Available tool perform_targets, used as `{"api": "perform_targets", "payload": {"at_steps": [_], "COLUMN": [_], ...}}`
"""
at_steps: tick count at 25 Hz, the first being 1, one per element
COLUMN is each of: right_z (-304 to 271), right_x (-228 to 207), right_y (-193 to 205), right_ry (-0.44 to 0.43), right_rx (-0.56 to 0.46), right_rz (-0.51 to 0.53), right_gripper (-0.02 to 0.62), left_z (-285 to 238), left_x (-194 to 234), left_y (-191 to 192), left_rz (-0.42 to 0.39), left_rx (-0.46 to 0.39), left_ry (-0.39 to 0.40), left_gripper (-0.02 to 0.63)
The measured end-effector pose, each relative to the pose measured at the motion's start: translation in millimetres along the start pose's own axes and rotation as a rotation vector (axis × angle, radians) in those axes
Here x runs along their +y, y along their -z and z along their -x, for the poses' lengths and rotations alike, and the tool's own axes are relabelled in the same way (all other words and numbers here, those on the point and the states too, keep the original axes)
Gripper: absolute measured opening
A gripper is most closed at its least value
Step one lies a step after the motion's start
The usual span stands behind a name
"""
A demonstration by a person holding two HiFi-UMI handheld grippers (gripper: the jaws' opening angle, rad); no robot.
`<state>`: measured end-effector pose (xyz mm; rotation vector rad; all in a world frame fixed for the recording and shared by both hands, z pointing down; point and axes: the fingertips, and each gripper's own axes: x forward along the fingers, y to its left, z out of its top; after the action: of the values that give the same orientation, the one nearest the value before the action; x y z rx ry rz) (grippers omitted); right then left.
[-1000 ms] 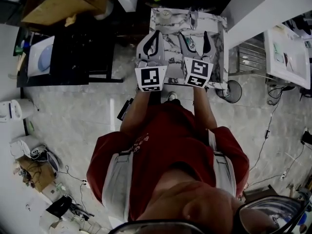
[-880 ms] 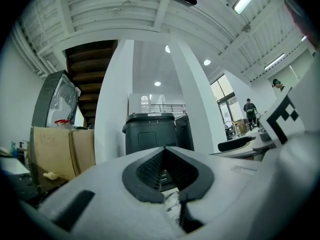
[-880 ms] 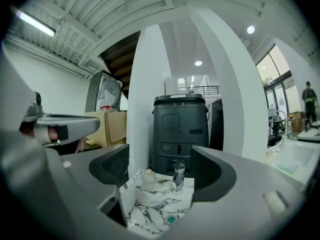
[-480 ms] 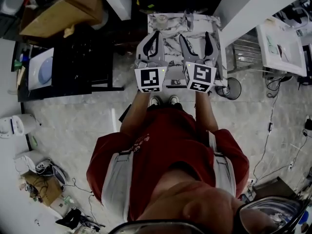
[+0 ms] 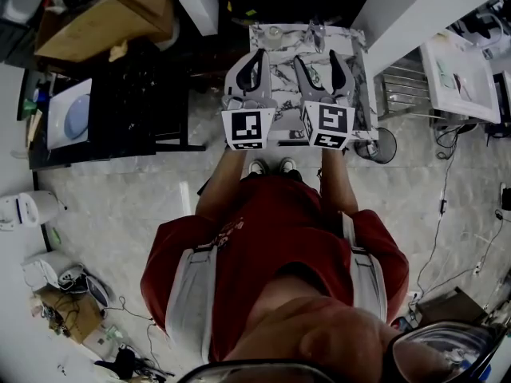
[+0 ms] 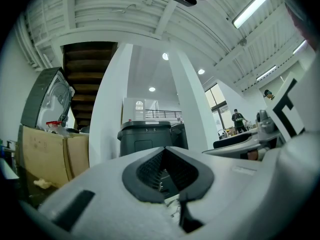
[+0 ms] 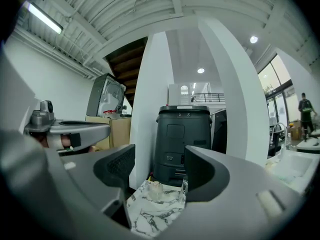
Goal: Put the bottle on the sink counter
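Left gripper [image 5: 256,55]: in the left gripper view [image 6: 165,150] the jaws are closed tip to tip. The curved dark pads leave only a small diamond-shaped gap, with nothing held in it.

Right gripper [image 5: 317,59]: in the right gripper view [image 7: 159,172] the jaws stand well apart. They have just been closing a little, and no object is between the pads or touching them.

Both grippers are held side by side above the near part of the tabletop [image 5: 361,86], marker cubes toward the person.

Small pale bottle [image 5: 274,33]: upright near the far edge of the marble-patterned tabletop [image 7: 150,217], well apart from both grippers. In the right gripper view the bottle [image 7: 156,189] shows through the gap between the jaws, far beyond them. A clear upright item [image 5: 317,32] stands to its right, apart from it; I cannot tell what it is.

Room:
- A dark grey bin [image 7: 182,139] stands behind the tabletop.
- White pillars [image 7: 148,109] rise on either side of it.
- A cardboard box [image 6: 45,156] is at the left.
- The floor [image 5: 120,190] is pale and marbled, with cables on it.
- A small fan [image 5: 384,147] sits by the tabletop's right corner.
- The ceiling is white and ribbed, with strip lights.
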<state>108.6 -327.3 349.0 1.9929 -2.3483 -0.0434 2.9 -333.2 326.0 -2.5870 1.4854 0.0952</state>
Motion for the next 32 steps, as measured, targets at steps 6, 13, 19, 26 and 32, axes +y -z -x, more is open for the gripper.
{"api": "perform_targets", "payload": {"at_steps": [6, 13, 19, 26, 32], "right_z": [-2.6, -4.4, -1.5, 6.1, 13.1], "right_x": [11.2, 15.5, 8.6, 11.0, 10.0], "right_y": [-0.2, -12.3, -13.7, -19.2, -25.2], "right_ry": [-0.019, 0.013, 0.026, -0.010, -0.037], "right_rx": [0.007, -0.036, -0.038, -0.056, -0.085], "right_rz": [-0.037, -0.024, -0.033, -0.039, -0.038], "right_gripper": [0.258, 0.175, 0.148, 0.068, 0.002], "left_z": [9.3, 12.8, 13.4, 13.0, 9.2], "left_x": [7.0, 15.0, 15.6, 6.1, -1.3], "left_y": [-9.0, -10.8, -6.6, -5.7, -10.7], "left_rz": [0.000, -0.001, 0.006, 0.009, 0.009], "left_rx": [-0.012, -0.014, -0.011, -0.010, -0.019], "left_ry": [-0.002, -0.022, -0.035, -0.027, -0.017], "left_gripper": [0.002, 0.002, 0.002, 0.002, 0.002]}}
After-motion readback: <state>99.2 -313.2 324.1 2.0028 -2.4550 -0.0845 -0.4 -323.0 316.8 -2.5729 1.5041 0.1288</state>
